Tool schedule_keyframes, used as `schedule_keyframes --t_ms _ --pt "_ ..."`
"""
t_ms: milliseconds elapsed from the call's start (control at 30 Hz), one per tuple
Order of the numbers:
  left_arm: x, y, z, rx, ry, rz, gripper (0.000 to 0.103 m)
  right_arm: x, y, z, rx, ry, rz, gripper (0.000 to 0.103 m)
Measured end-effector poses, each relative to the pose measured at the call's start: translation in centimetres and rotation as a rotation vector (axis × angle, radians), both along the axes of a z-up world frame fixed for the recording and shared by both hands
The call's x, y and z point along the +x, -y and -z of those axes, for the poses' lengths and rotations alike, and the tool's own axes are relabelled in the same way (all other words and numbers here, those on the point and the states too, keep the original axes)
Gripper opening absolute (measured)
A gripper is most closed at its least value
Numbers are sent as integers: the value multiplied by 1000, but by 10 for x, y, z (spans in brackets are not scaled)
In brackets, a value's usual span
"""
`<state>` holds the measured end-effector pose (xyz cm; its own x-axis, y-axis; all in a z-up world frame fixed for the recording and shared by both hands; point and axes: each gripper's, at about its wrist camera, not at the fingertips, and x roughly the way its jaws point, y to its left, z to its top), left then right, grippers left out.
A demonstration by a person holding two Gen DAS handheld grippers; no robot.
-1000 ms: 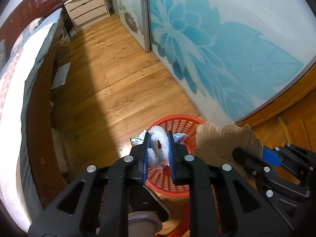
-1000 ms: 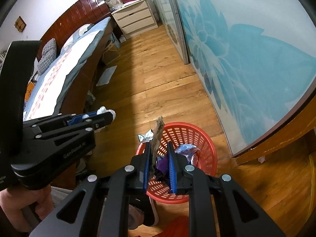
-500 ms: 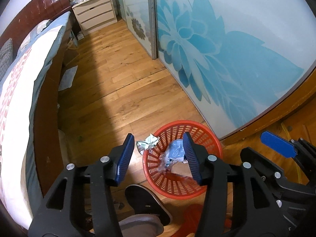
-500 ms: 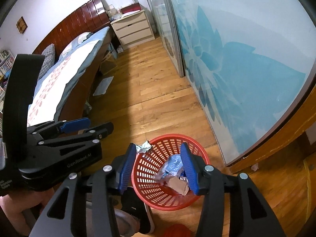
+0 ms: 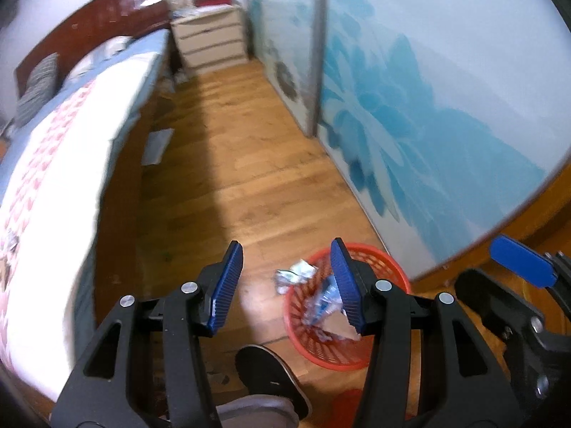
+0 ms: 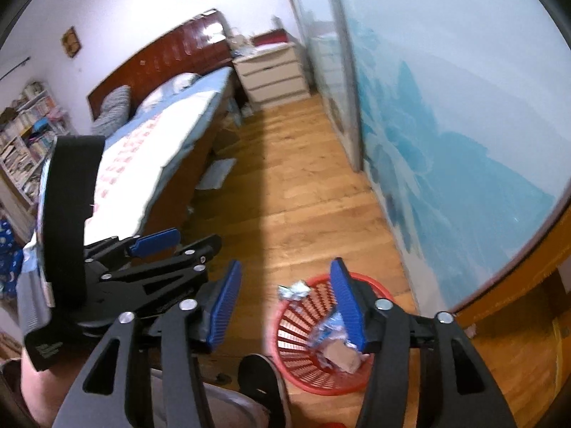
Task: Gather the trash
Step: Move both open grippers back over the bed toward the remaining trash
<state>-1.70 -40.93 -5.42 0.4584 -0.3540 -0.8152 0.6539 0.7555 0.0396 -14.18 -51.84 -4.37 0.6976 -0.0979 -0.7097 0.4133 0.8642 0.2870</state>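
Observation:
A red mesh basket (image 5: 389, 267) stands on the wood floor by the sliding door and holds cardboard (image 5: 337, 326) and a bluish plastic wrapper (image 5: 321, 303). A crumpled silvery wrapper (image 5: 294, 274) lies at its far left rim. My left gripper (image 5: 285, 287) is open and empty, held above the basket's left side. My right gripper (image 6: 285, 305) is open and empty above the basket (image 6: 299, 324), where the cardboard (image 6: 339, 355) and the silvery wrapper (image 6: 294, 290) also show. The left gripper shows in the right wrist view (image 6: 171, 246) to the left.
A bed (image 5: 53, 185) with a wooden frame runs along the left. A glass sliding door (image 5: 428, 107) with blue flowers is on the right. A white drawer unit (image 5: 210, 39) stands at the far end. A black shoe (image 5: 267, 371) is beside the basket.
Both grippers opened and dropped the white fluffy piece and the cardboard into the basket. Both have since lifted and tilted up, showing more of the room.

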Motion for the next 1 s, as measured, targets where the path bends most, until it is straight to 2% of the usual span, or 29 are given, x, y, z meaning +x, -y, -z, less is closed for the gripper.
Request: schedule_keyframes --t_ms 133,233,433,533,633,767,833,1000 --pt "17 -45 -29 -45 63 -113 52 14 -35 -31 -24 57 -71 56" --pt "31 -92 -55 -95 114 -212 59 26 -62 -51 -51 95 -124 56" --pt "56 -177 -94 -170 188 -378 64 70 -142 -91 -94 185 -274 58" --pt "68 -233 -107 -187 242 -486 68 99 -188 -111 -111 230 -352 59" --pt "80 -287 -108 -182 280 -591 69 128 -229 -124 -108 262 -421 59" --pt "101 -376 -96 -192 250 -756 70 169 -285 -134 -110 277 -502 64" --pt "111 -422 -87 -200 227 -838 70 190 -313 -134 -108 275 -533 66" --pt "130 -490 -67 -216 191 -987 70 257 -388 -116 -123 245 -632 67"
